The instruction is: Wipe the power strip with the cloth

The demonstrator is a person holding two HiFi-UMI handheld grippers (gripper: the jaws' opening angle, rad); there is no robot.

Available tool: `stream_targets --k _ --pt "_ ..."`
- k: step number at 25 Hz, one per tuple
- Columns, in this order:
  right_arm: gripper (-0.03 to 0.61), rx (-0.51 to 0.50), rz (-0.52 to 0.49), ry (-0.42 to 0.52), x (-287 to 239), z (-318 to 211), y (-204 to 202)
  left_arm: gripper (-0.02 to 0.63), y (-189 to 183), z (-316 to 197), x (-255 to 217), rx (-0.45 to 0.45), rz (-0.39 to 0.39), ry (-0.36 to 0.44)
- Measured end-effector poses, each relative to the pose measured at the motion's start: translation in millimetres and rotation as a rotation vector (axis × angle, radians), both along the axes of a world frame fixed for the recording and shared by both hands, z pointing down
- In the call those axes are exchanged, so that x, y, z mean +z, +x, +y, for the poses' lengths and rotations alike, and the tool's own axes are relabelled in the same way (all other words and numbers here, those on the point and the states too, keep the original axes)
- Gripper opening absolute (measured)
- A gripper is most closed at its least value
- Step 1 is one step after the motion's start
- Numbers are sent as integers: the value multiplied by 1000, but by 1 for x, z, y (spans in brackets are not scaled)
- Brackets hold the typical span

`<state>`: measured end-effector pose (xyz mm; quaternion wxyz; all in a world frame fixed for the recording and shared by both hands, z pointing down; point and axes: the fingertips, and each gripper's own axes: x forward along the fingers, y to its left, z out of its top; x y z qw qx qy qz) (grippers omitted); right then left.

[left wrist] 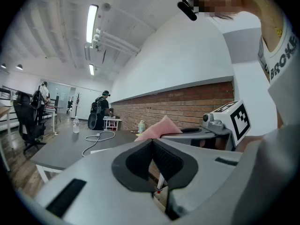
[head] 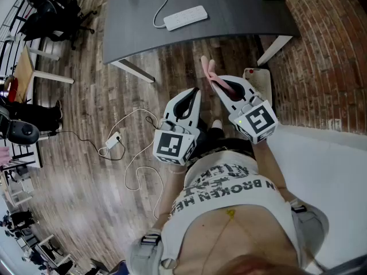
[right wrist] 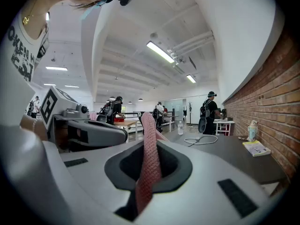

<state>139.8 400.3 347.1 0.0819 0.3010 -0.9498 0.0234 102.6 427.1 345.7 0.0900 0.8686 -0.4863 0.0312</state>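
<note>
Pink cloth point(right wrist: 149, 153) clamped, power strip point(head: 185, 17) on table point(head: 241, 13)

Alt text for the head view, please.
The right gripper clamps a pink woven cloth beside the shut, empty left gripper, above a wooden floor. Ahead, a white rectangular power strip lies on a dark grey table.

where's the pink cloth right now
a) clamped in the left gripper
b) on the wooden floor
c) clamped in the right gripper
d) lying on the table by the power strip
c: the pink cloth is pinched between the jaws of the right gripper, while the left gripper is shut on nothing and the white power strip lies alone on the grey table.
</note>
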Motion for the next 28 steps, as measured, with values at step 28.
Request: stream_targets --k 28 --pt "17 54 -7 -29 14 -194 -99 8 -115 -181 23 49 -24 -36"
